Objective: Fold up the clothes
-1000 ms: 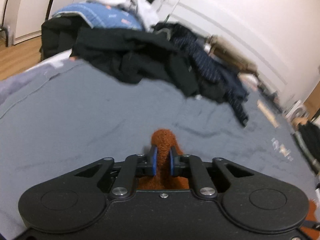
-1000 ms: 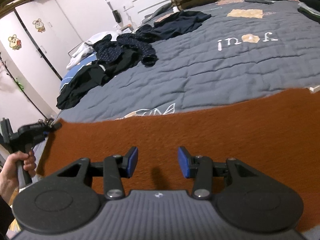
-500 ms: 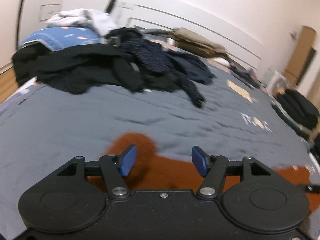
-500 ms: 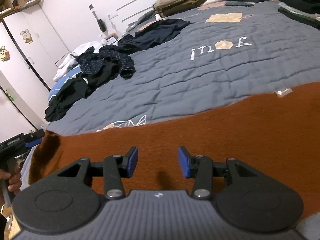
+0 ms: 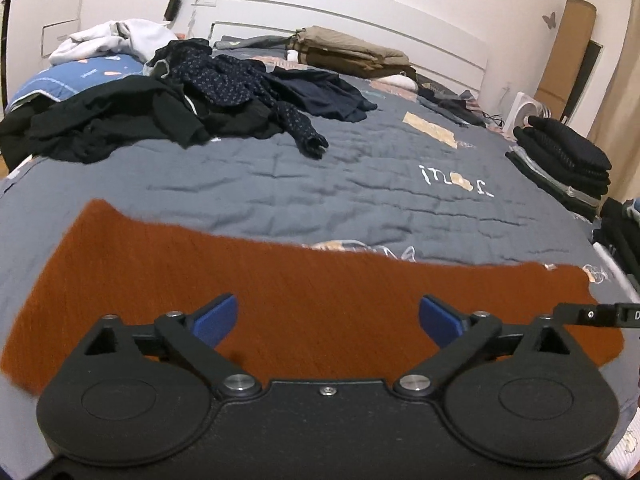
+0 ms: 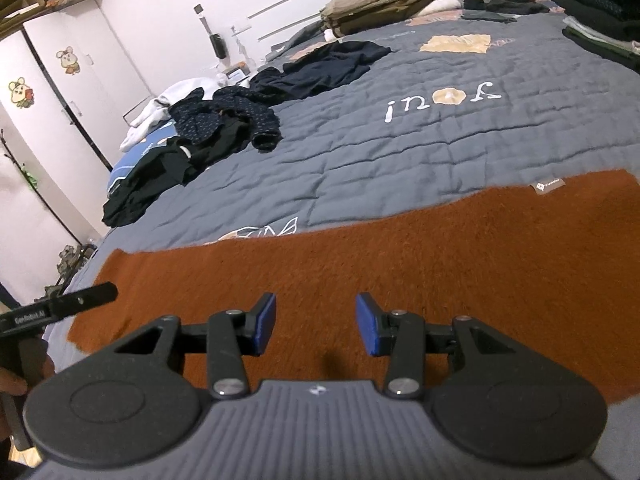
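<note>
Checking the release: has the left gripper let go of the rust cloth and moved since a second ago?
Yes. The left gripper has just opened wide, pinching nothing, and backed off rightward: the rust cloth lies flat on the grey quilt.

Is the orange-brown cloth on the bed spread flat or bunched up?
Spread flat. The orange-brown cloth lies as one smooth wide band on the grey quilt, with no visible fold or bunching.

Left gripper [image 5: 327, 322] fingers just opened, off the rust cloth [image 5: 280, 280].
</note>
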{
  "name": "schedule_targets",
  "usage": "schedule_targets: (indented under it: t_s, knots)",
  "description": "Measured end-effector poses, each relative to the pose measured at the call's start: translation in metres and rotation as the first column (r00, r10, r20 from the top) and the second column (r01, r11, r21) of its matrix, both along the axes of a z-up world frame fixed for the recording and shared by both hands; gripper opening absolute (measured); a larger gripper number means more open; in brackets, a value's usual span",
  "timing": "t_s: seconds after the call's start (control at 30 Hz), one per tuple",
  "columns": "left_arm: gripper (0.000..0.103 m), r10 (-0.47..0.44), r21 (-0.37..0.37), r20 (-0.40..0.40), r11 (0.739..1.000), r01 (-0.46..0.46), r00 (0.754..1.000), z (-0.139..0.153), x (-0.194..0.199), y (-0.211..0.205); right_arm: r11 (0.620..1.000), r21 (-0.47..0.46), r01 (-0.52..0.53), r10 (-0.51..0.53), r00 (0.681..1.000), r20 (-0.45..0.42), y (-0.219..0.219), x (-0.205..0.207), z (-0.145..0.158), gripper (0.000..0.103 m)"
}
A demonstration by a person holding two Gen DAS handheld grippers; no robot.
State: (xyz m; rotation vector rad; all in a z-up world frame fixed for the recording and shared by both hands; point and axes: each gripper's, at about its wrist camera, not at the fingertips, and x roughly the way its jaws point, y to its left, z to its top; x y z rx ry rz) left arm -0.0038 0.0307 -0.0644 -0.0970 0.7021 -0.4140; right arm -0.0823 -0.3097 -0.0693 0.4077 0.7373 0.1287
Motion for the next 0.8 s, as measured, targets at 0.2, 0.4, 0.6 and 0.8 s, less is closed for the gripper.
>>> schedule_targets:
  t_s: [0.2,0.4,0.6,0.8]
  knots:
    - [0.103,0.017,0.046,-0.007,0.999,-0.017,1.000,-0.001,-0.021,-0.008,1.000,-0.017,-0.024,0.024,1.000,0.017,0.005,-0.013,0.007,0.043]
    - [0.103,0.042,0.052,0.011,0.998,-0.043,0.999,0.000,-0.041,-0.009,0.998,-0.040,-0.046,0.047,0.999,0.015,0.013,-0.025,0.011,0.043]
    - [0.103,0.064,0.048,0.047,0.997,-0.067,0.997,0.005,-0.053,-0.010,0.997,-0.052,-0.063,0.065,0.997,0.029,0.022,-0.037,0.018,0.043]
    - [0.103,0.078,0.140,0.091,0.986,-0.091,0.993,0.006,-0.064,-0.015,0.996,-0.073,-0.053,0.055,0.998,0.026,0.025,-0.048,0.022,0.043]
